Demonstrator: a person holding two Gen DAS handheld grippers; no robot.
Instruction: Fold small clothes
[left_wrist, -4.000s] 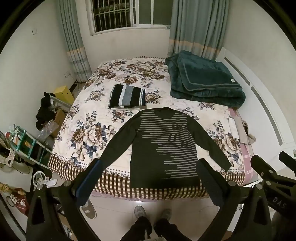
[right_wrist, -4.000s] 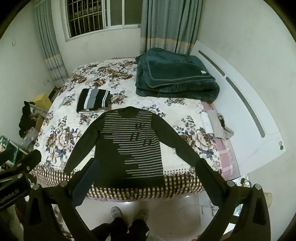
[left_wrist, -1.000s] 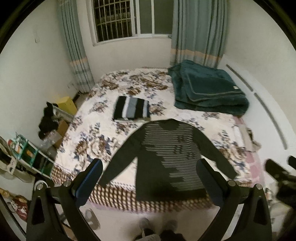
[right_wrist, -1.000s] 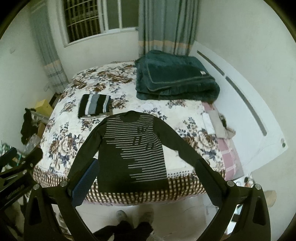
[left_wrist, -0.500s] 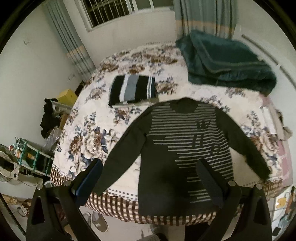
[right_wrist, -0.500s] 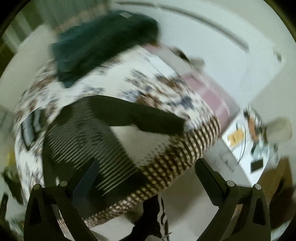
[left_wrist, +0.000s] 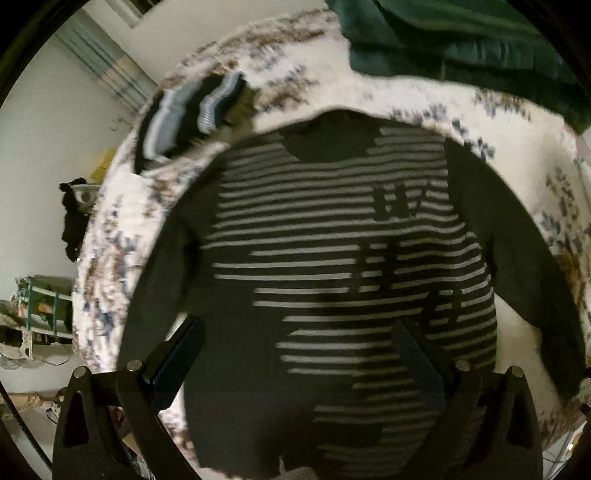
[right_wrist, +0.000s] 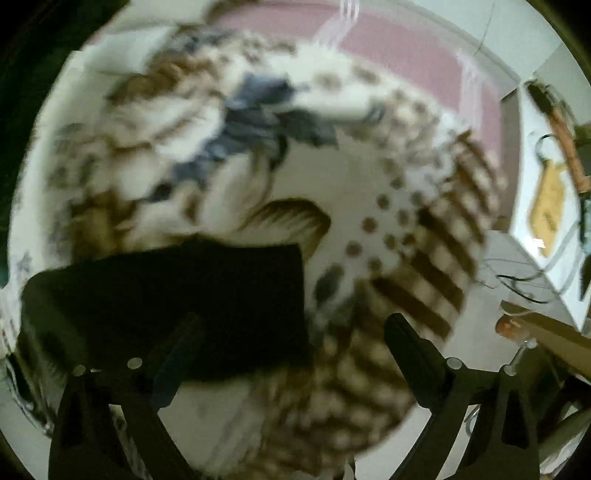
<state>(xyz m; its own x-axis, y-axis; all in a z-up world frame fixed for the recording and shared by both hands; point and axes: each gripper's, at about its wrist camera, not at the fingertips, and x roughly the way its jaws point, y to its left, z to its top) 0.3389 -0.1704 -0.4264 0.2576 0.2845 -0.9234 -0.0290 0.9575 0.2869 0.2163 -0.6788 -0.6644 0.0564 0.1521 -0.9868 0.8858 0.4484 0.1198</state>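
Sweater (left_wrist: 332, 295) flat on bed (left_wrist: 122, 236), folded garment (left_wrist: 192, 110) beside collar. Left tool (left_wrist: 295, 339) spread wide above, gripping nothing. Right tool (right_wrist: 291, 332) closing over sleeve cuff (right_wrist: 221, 288), not yet pinched.

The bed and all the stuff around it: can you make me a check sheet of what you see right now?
Surface: floral bedspread with a checked border, blurred in both views.
Job's things: dark striped sweater spread flat, front up; its dark sleeve end lies near the bed corner.
Clutter: folded striped garment beyond the sweater's collar; green blanket at the far end.
Tongs: left tongs open above the sweater's lower half, nothing held; right tongs closing over the sleeve end, not yet pressing on it.
Cables: thin dark cords on the floor beside the bed.
Surroundings: curtain, shelf rack by the wall.
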